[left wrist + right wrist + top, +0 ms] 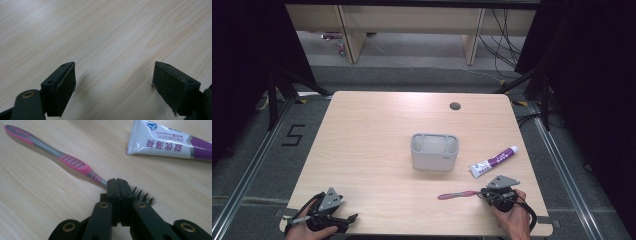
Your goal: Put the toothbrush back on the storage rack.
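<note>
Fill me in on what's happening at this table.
A person holds a tool in each hand. The right tool is shut on the neck of a pink and grey toothbrush, just behind the bristles, near the table's front edge. A toothpaste tube lies beside it, and a grey holder stands mid-table with neither item in it. The left tool rests open at the front left corner, holding nothing.

Even overhead light, soft shadows, dark surroundings

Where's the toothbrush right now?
In the high view the toothbrush sits near the table's front right, its neck clamped in the right gripper, below the toothpaste tube.
</note>
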The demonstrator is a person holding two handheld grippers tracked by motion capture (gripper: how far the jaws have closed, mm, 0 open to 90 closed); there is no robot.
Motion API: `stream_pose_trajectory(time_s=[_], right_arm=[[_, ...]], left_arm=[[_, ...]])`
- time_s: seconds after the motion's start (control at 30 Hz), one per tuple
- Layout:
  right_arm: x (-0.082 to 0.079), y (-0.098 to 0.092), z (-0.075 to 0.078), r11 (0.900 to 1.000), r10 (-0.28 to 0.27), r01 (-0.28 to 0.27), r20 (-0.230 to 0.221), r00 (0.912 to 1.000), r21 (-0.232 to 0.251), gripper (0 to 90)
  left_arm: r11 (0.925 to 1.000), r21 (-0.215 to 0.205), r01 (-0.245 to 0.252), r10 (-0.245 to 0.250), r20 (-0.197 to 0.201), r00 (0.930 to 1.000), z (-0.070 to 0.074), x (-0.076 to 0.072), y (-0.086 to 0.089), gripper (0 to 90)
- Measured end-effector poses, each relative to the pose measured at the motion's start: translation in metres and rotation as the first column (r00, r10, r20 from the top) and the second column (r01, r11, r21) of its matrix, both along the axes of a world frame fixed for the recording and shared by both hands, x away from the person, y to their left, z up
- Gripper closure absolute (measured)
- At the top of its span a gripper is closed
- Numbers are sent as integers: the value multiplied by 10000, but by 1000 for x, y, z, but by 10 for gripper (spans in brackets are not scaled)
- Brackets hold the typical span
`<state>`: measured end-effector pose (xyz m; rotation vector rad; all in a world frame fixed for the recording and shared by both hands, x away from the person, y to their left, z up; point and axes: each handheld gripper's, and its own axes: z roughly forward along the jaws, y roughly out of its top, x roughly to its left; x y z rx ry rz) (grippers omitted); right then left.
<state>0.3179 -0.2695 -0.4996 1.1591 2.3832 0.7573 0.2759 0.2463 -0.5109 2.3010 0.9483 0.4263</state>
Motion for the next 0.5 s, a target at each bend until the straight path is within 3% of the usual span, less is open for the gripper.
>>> stream_pose_trajectory(time_s=[0.3,0.33,0.37,0.5], right_arm=[[10,-1,0,9998,-207,207,-29,9998,-3,889],[12,-1,0,9999,-160,160,85,9998,-42,888],[12,1,1,9993,-358,359,-113,9993,103,888],[18,-1,0,9999,-76,77,157,9998,-78,888]], left_arm=[[9998,-170,-114,115,65,9999,0,0,0,181],[10000,18,65,-65,-8,10000,2,0,2,182],[10000,-54,-35,35,41,10000,1,0,1,182],[9999,-122,-46,46,-36,10000,1,-1,1,182]])
